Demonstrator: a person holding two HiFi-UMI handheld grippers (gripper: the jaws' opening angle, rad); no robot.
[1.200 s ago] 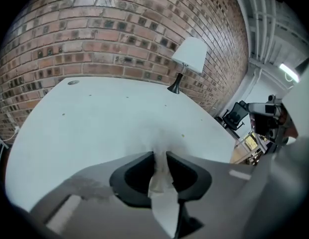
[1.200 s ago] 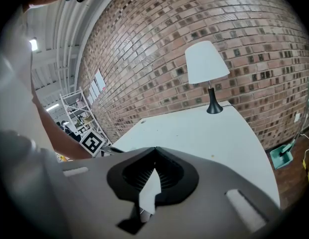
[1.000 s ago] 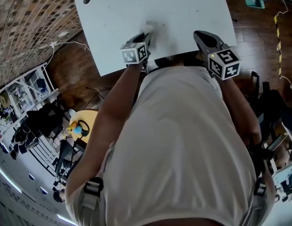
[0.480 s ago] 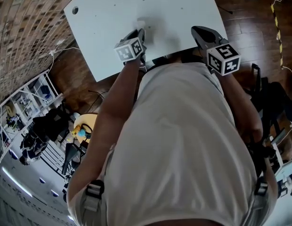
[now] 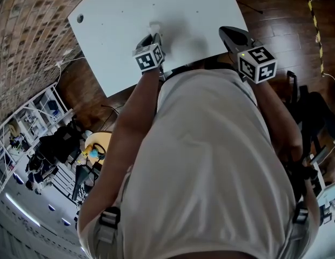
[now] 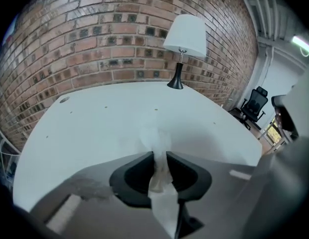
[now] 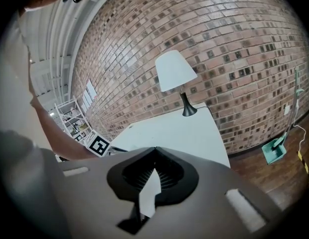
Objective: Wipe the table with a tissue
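- Head view: since a second ago your left tool point(image 5: 154, 35) and the tissue point(image 5: 154, 26) have slid across the white surface point(image 5: 113, 15). This reads as a wipe stroke under way. The right tool point(image 5: 232, 34) hangs at the near edge, away from the tissue.
- Left gripper view: the tool is clamped on the tissue, a strip pinched between the jaws. Its long axis runs along the tool's own line. The free end bunches ahead, seemingly resting on the surface, and points toward the lamp point(image 6: 183, 39).
- Right gripper view: the jaws are together with nothing between them. Looks idle in this stroke.
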